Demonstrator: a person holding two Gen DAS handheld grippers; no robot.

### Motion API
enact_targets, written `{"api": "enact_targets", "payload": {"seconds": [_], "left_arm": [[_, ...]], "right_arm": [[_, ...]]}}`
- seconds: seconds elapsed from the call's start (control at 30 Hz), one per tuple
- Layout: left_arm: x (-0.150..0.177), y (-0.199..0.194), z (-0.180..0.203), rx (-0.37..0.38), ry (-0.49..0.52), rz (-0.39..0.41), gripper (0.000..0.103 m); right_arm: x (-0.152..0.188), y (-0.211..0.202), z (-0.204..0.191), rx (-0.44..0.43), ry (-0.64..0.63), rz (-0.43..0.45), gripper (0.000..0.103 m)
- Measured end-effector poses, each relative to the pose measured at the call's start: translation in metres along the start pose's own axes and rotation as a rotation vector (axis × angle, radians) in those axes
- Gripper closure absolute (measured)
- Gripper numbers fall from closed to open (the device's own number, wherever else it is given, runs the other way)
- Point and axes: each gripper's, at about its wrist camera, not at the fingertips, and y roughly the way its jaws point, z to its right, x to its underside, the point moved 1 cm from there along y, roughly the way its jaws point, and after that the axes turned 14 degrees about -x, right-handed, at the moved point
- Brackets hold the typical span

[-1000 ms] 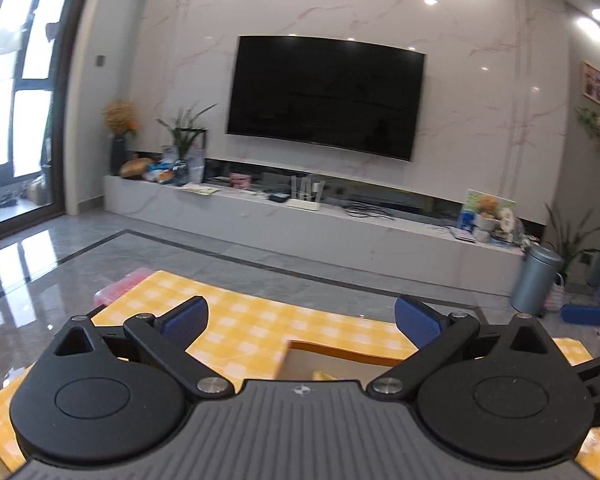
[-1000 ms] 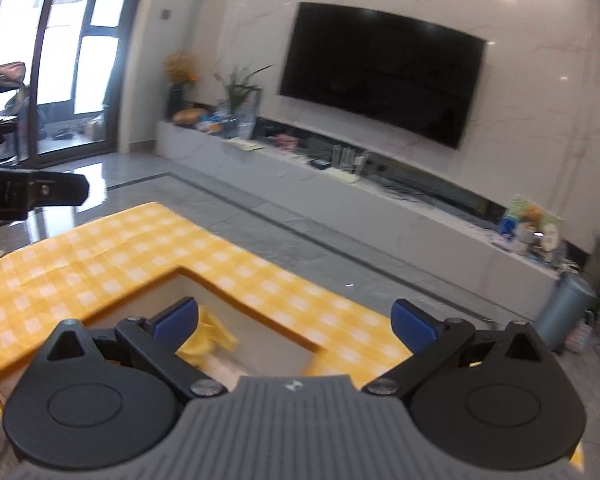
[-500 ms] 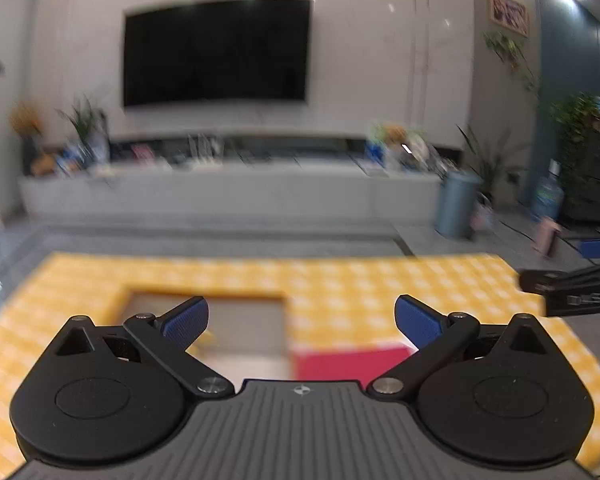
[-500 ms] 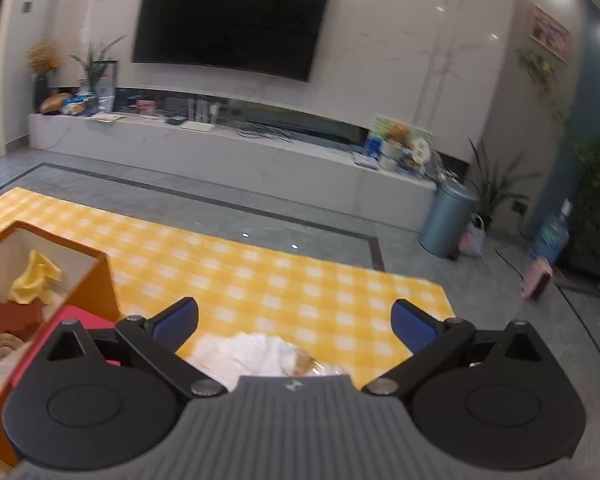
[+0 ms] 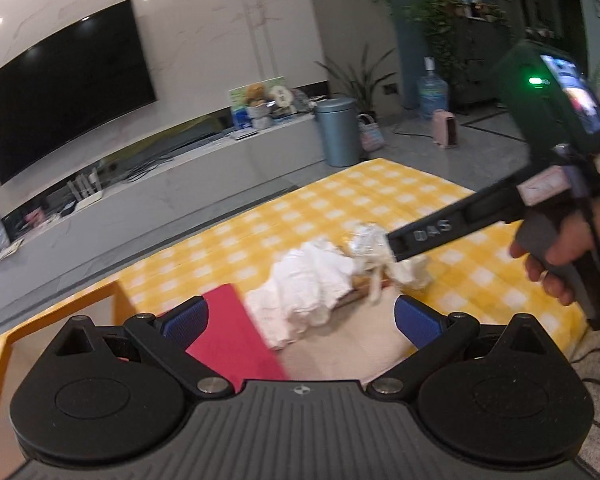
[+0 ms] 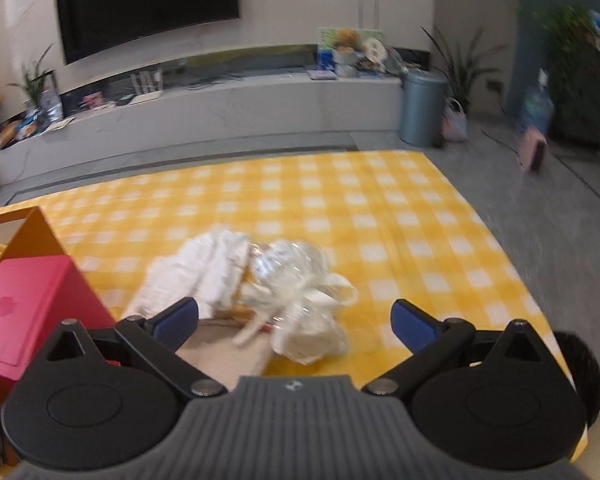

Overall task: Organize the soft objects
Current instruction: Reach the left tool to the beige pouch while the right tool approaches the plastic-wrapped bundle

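A crumpled white cloth [image 5: 308,280] [image 6: 196,272] lies on the yellow checked tablecloth [image 5: 380,200] [image 6: 340,200], touching a clear plastic bag of soft white items [image 5: 370,240] [image 6: 296,280]. My left gripper [image 5: 300,316] is open and empty, just short of the cloth. My right gripper [image 6: 294,318] is open and empty, close over the bag; in the left wrist view its body [image 5: 432,234] reaches in from the right, tip at the bag.
An orange box [image 5: 112,300] [image 6: 32,224] stands at the left with a pink box [image 5: 228,336] [image 6: 24,304] beside it. A beige flat piece [image 5: 340,348] lies under the cloth. The table's right edge [image 6: 520,280] drops to the grey floor.
Both grippers have swung right, from the orange box to the cloth and bag pile, and dipped toward it. Both stay open.
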Motion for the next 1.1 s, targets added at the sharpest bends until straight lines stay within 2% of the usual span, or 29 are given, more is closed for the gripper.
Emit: {"api": "enact_targets", "payload": {"seconds": [0.17,0.33,0.47,0.57,0.7,0.8,0.87,0.93,1.03,1.1], "left_arm": [[0.011,0.003,0.017,0.078,0.015,0.015,0.000],[0.022,0.010,0.027,0.067,0.039,0.013,0.000],[0.027,0.023,0.039,0.072,0.074,-0.042,0.000],[0.031,0.035,0.050,0.061,0.107,-0.070,0.000],[0.034,0.050,0.069,0.008,0.180,-0.058,0.000],[0.034,0.061,0.077,0.034,0.172,-0.091,0.000],[0.034,0.066,0.085,0.006,0.198,-0.066,0.000],[0.033,0.073,0.092,0.038,0.206,-0.088,0.000],[0.030,0.083,0.100,0.093,0.153,-0.119,0.000],[0.030,0.089,0.108,0.086,0.162,-0.129,0.000]], "right_arm": [[0.007,0.008,0.012,0.001,0.034,-0.007,0.003],[0.009,0.011,0.016,0.018,0.029,0.000,0.003],[0.011,0.010,0.019,-0.001,0.041,0.000,0.003],[0.010,0.012,0.025,0.016,0.060,0.004,0.003],[0.011,0.012,0.032,0.010,0.089,0.009,0.003],[0.012,0.010,0.040,-0.014,0.133,0.016,0.003],[0.012,0.007,0.047,-0.013,0.174,0.031,0.003],[0.011,0.003,0.053,-0.006,0.209,0.052,0.003],[0.010,0.000,0.063,0.004,0.254,0.067,0.003],[0.011,-0.001,0.069,0.002,0.285,0.069,0.003]]}}
